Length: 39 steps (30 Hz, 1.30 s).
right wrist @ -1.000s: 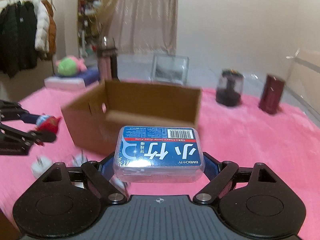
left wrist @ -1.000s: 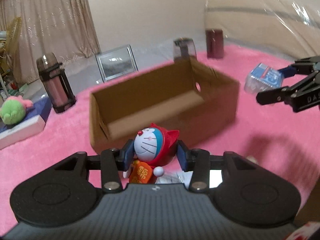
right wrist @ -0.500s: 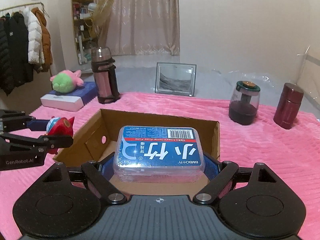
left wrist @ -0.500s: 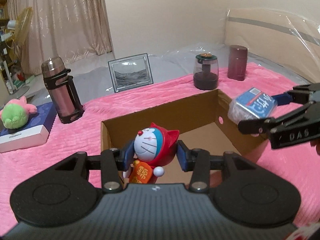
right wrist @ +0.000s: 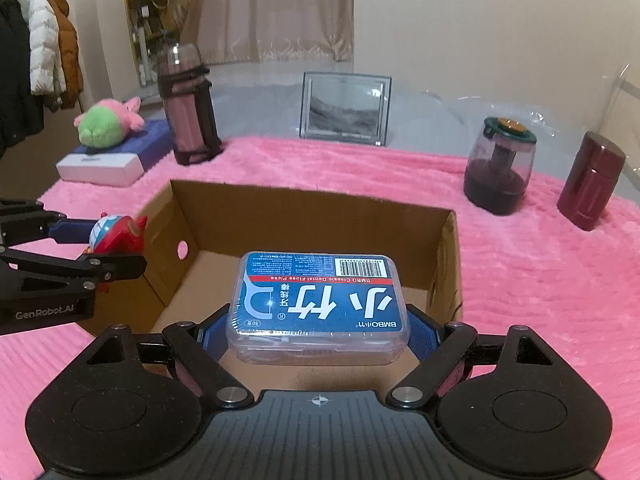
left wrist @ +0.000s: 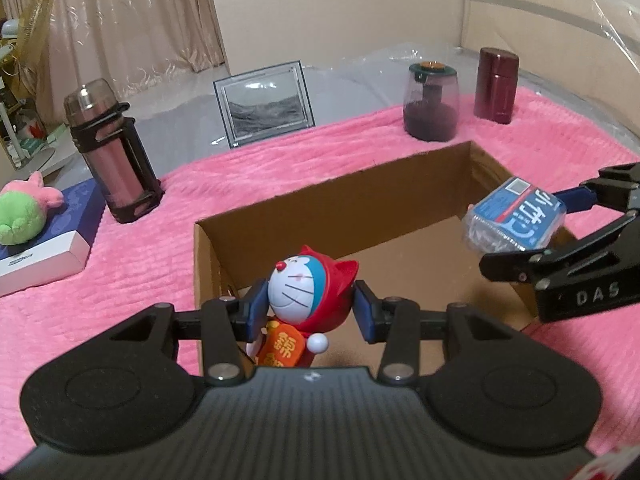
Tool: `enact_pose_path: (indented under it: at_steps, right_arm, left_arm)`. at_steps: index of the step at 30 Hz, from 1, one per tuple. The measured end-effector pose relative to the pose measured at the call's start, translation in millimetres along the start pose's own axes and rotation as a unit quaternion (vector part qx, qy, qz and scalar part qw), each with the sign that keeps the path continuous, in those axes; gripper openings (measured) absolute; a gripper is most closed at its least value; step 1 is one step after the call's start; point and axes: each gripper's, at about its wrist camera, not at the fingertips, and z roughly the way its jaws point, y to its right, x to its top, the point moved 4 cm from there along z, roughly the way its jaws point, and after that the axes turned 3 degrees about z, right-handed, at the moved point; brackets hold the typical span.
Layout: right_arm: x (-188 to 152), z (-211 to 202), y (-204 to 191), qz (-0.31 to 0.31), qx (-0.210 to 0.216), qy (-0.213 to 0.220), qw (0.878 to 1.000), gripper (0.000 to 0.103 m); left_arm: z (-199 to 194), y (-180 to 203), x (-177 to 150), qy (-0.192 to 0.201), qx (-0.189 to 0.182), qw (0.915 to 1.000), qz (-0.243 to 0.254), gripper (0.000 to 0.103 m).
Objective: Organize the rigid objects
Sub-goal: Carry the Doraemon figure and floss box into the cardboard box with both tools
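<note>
Left wrist view: left tool [left wrist: 309, 305] is gripping the cat figurine [left wrist: 308, 286] over the cardboard box [left wrist: 320, 200]; right tool [right wrist: 320, 322] is clamping the floss-pick case [right wrist: 318, 306] above it.

The right gripper [right wrist: 318, 330] holds a clear box of floss picks [right wrist: 318, 306] between its jaws above the open cardboard box [right wrist: 312, 216] on the pink surface [right wrist: 540, 280]; at left, the left gripper [right wrist: 120, 250] carries a red figurine [right wrist: 118, 234]
</note>
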Motion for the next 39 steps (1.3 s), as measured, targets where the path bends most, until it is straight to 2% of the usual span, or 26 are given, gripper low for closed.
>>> enact_pose_path:
  at_steps: [21, 39]
  right_arm:
    - [-12.0, 56.4, -4.1, -0.008, -0.001, -0.069, 0.998, 0.083]
    - [-18.4, 86.6, -4.7, -0.022, -0.013, -0.117, 0.993, 0.083]
  left_arm:
    - [58.2, 3.4, -8.1, -0.058, -0.011, 0.9982, 0.002, 0.04]
    - [93.9, 6.4, -17.2, -0.108, -0.014, 0.9941, 0.001, 0.04]
